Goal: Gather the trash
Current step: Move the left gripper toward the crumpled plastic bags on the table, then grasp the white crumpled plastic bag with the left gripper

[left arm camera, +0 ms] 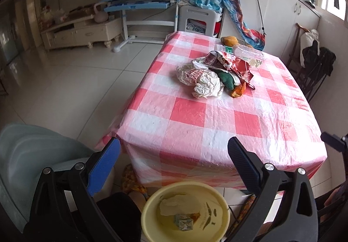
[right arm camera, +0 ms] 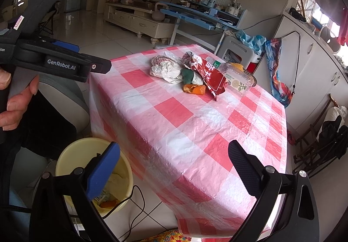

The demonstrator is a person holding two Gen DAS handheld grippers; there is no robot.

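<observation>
A pile of trash lies on the far part of the red-and-white checked table [left arm camera: 217, 124] [right arm camera: 195, 133]: crumpled white paper [left arm camera: 206, 84] [right arm camera: 168, 69], a red snack wrapper [left arm camera: 233, 63] [right arm camera: 212, 75], orange peel [left arm camera: 237, 91] [right arm camera: 194, 89], a green piece [left arm camera: 226, 80] and a clear plastic box [left arm camera: 250, 55] [right arm camera: 236, 78]. A yellow bin [left arm camera: 184, 211] [right arm camera: 71, 155] stands on the floor by the near table edge and holds some trash. My left gripper [left arm camera: 174, 150] is open and empty above the bin. My right gripper [right arm camera: 174, 155] is open and empty over the table's near corner.
A grey chair [left arm camera: 32, 155] stands left of the bin. A black cable [right arm camera: 134, 203] runs over the floor by the bin. A dark chair with clothes [left arm camera: 313, 63] stands at the table's right. A white stool [left arm camera: 200, 20] and cabinets [left arm camera: 282, 14] stand behind the table.
</observation>
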